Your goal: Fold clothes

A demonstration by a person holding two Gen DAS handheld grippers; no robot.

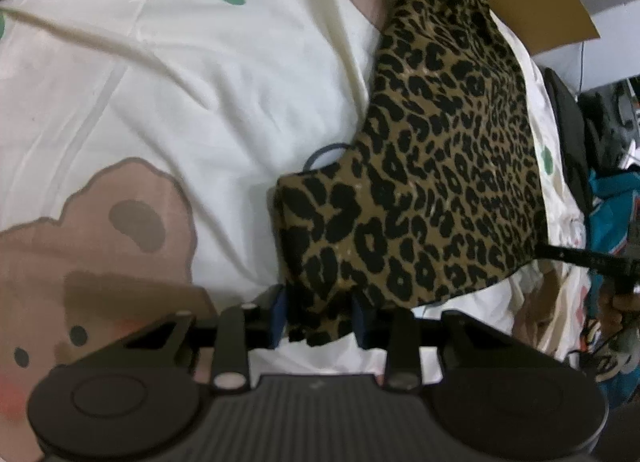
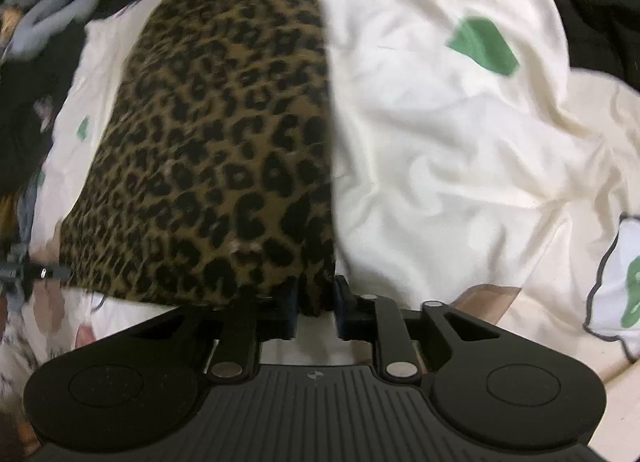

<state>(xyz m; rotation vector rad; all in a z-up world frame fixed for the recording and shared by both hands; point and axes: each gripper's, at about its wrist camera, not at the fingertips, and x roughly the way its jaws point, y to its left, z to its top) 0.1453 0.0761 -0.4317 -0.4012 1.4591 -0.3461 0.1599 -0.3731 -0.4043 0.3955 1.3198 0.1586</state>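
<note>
Risk: the brown-and-black leopard-print fabric garment (image 1: 448, 165) slides out of one grip, since each bite takes only a thin near corner; the fold then skews. It lies folded on the cream cartoon-print bedsheet (image 1: 200, 81). Left tongs (image 1: 320, 314) and right tongs (image 2: 316, 304) both pitch steeply down, each clenched on a near corner.

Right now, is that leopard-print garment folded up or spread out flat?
Folded, at least partly: the leopard-print garment lies on the bedsheet as a narrow doubled strip with a thick layered corner. How many folds, I cannot tell.
</note>
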